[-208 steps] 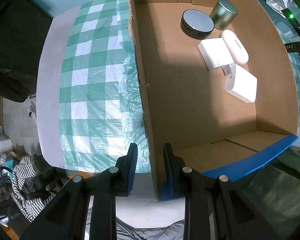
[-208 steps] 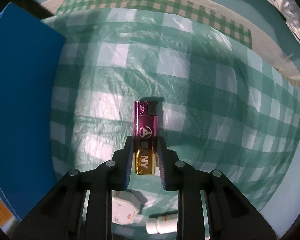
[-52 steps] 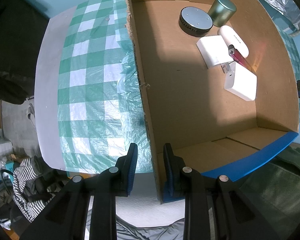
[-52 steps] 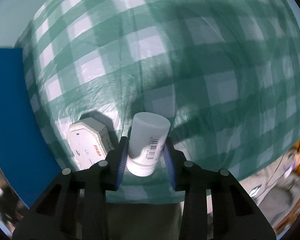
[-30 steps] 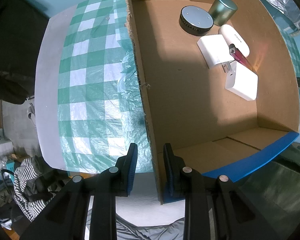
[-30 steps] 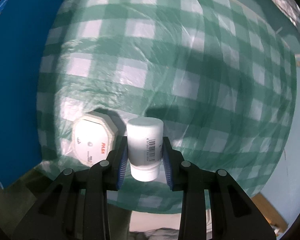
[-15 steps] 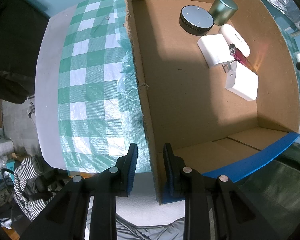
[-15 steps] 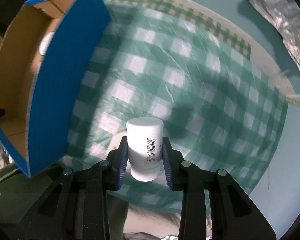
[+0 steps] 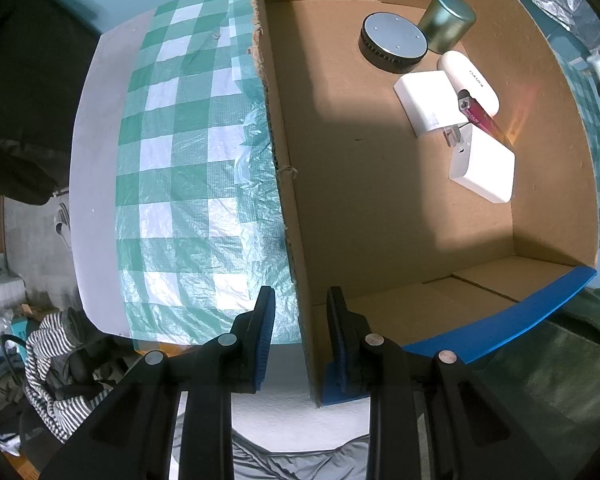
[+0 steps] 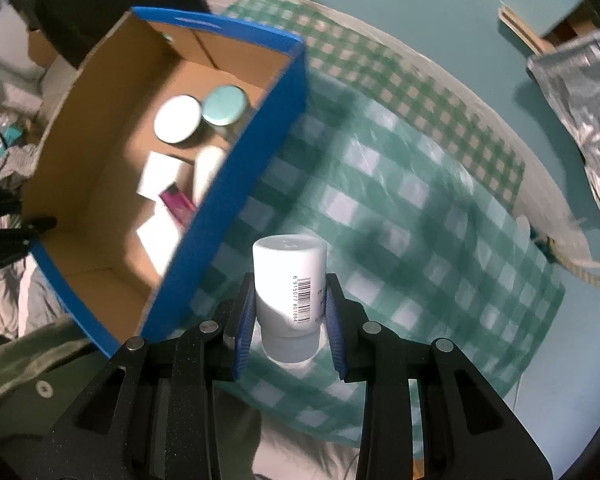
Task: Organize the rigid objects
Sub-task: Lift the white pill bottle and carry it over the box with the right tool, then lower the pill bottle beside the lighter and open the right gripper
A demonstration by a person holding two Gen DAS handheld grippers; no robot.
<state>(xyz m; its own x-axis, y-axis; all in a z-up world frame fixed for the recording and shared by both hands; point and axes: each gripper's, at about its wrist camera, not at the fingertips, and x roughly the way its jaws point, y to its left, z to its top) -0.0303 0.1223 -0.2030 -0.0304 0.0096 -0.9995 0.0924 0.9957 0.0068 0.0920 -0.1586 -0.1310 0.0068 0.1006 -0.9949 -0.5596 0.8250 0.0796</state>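
Observation:
My right gripper (image 10: 290,312) is shut on a white plastic bottle (image 10: 289,276) with a barcode and holds it in the air, right of the box's blue wall (image 10: 228,184). The open cardboard box (image 9: 380,208) holds a black round puck (image 9: 394,44), a green-gold can (image 9: 446,22), a white case (image 9: 468,78), two white adapters (image 9: 482,168) and a magenta lighter (image 9: 480,114). My left gripper (image 9: 300,336) straddles the box's near wall (image 9: 296,240); its fingers stand close either side, contact unclear.
A green-and-white checked cloth (image 9: 180,184) covers the table on both sides of the box. A silver foil bag (image 10: 580,92) and a rope (image 10: 580,268) lie at the far right. Striped clothing (image 9: 56,364) lies below the table's left edge.
My right gripper has lifted the white bottle off the cloth and swung toward the box, whose inside now shows. The left gripper and box have not moved.

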